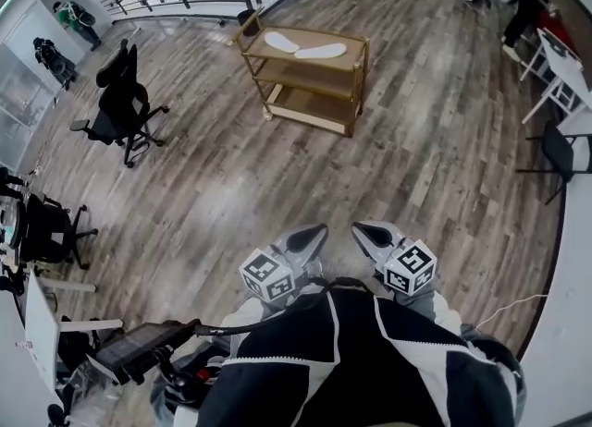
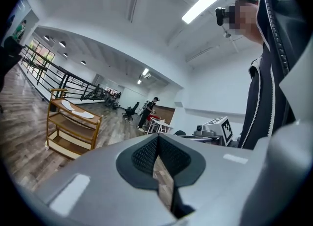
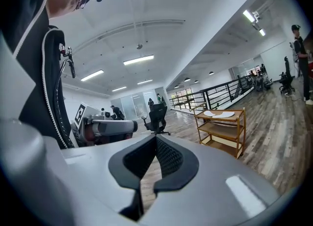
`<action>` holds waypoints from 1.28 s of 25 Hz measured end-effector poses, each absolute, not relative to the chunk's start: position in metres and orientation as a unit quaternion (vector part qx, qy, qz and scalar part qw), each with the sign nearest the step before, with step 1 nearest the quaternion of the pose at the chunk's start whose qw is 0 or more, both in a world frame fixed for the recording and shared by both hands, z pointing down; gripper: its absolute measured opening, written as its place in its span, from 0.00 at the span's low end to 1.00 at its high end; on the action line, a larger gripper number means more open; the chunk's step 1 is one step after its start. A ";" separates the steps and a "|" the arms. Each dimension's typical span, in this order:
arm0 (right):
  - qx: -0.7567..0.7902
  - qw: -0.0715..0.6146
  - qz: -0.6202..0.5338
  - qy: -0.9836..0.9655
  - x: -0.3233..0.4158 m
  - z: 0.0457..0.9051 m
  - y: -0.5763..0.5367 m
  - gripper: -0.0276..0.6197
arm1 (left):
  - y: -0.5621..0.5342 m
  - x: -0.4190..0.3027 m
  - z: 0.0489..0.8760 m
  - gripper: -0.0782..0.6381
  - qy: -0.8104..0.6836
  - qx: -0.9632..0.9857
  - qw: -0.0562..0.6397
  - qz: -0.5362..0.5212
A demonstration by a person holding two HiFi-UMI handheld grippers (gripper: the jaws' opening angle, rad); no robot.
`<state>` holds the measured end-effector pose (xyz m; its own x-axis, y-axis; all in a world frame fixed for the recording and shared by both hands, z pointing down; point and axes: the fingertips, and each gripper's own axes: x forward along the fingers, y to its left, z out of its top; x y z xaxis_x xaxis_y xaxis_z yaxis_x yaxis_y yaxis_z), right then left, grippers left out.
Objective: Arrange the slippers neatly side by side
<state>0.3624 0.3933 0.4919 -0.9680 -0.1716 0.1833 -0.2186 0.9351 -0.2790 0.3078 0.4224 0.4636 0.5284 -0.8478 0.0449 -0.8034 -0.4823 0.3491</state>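
My left gripper (image 1: 317,231) and right gripper (image 1: 361,229) are grey with black pads (image 2: 144,154), and their cubes (image 1: 268,277) are marked black-and-white. The slippers (image 1: 321,50) are white, the shelf (image 1: 305,78) tan wood, the floor (image 1: 231,176) streaky grey-brown planks, the chair (image 1: 120,106) black.

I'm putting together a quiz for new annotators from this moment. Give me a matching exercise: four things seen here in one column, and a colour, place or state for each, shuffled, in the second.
Things
1. slippers
2. office chair
3. left gripper
4. rack

Descriptions
A. jaws together, nothing between them
B. light wood, three tiers
C. white, lying on the top tier
D. black, on the floor left of the rack in the head view

Pairs: 1-C, 2-D, 3-A, 4-B
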 end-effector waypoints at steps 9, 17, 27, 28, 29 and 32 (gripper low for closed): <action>0.112 0.069 0.130 -0.983 0.250 0.475 0.316 0.05 | 0.350 0.196 0.449 0.13 -0.467 0.871 0.136 -0.070; 0.080 0.095 0.129 -0.984 0.180 0.483 0.287 0.05 | 0.325 0.120 0.468 0.13 -0.498 0.848 0.159 -0.086; 0.026 0.118 0.148 -0.982 0.123 0.504 0.218 0.05 | 0.264 0.069 0.487 0.13 -0.542 0.817 0.179 -0.089; 0.018 0.116 0.147 -0.982 0.116 0.504 0.206 0.05 | 0.253 0.063 0.488 0.13 -0.549 0.812 0.180 -0.087; 0.011 0.113 0.146 -0.983 0.108 0.503 0.191 0.05 | 0.241 0.056 0.489 0.13 -0.555 0.808 0.180 -0.082; -0.013 0.111 0.146 -0.983 0.082 0.502 0.144 0.05 | 0.194 0.030 0.490 0.13 -0.575 0.796 0.178 -0.066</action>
